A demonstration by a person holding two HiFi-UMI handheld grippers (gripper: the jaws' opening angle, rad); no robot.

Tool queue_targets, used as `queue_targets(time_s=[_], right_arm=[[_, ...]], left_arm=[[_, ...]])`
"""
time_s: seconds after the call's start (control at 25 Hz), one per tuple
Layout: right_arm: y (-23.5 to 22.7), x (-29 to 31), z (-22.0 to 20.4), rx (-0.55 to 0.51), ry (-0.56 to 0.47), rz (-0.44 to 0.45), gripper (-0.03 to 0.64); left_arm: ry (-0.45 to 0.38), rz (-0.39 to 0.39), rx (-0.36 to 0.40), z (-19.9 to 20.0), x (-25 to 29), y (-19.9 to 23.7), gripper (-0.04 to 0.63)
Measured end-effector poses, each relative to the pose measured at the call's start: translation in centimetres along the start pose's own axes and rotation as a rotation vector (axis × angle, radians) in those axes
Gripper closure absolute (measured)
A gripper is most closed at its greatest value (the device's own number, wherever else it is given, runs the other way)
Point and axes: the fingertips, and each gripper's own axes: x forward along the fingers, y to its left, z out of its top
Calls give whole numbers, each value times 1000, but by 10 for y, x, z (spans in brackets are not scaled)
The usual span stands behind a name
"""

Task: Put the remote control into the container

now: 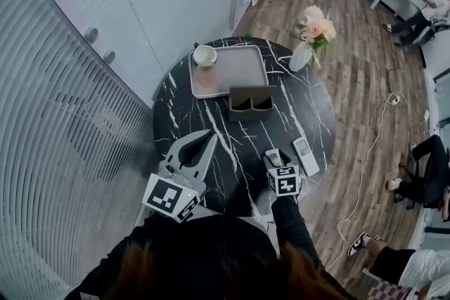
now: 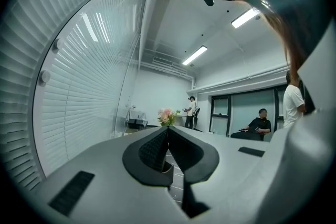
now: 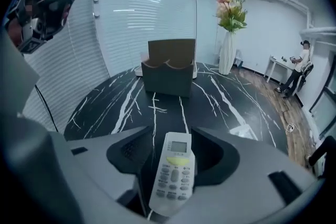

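Remote control (image 3: pixel 173 176) lies on the black marbled desk (image 3: pixel 105 107) between the right gripper's (image 3: pixel 176 138) wide-apart jaws, ungripped, well apart from the two-pocket container (image 3: pixel 169 73). Left gripper (image 2: pixel 168 134) hangs closed, empty.

Grey tray (image 1: pixel 239 70) bearing a white cup (image 1: pixel 204 55) — flower vase (image 1: pixel 301 58) nearby.

We wear black long sleeves (image 1: pixel 297 223). Our left gripper (image 1: pixel 209 138) and right gripper (image 1: pixel 273 155) are pale grey plastic with dark ribbed pads (image 3: pixel 124 150). At each one's six o'clock end in the head view sits a marker cube (image 1: pixel 171 197) of black-and-white squares.
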Motion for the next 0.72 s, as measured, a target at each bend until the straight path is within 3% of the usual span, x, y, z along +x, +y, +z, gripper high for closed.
queue_targets(time_s=[0.2,0.48,0.72], right_arm=[[-6,21,-18,-5,115,-16,360],[-11,42,-27,41,196,3,357],[-14,41,-25,59,197,1,357]], left_arm=[[10,1,1,-3,1,4,586],[18,17,3,-3,-1,12,586],[22,18,-1,-4,1,13,586]])
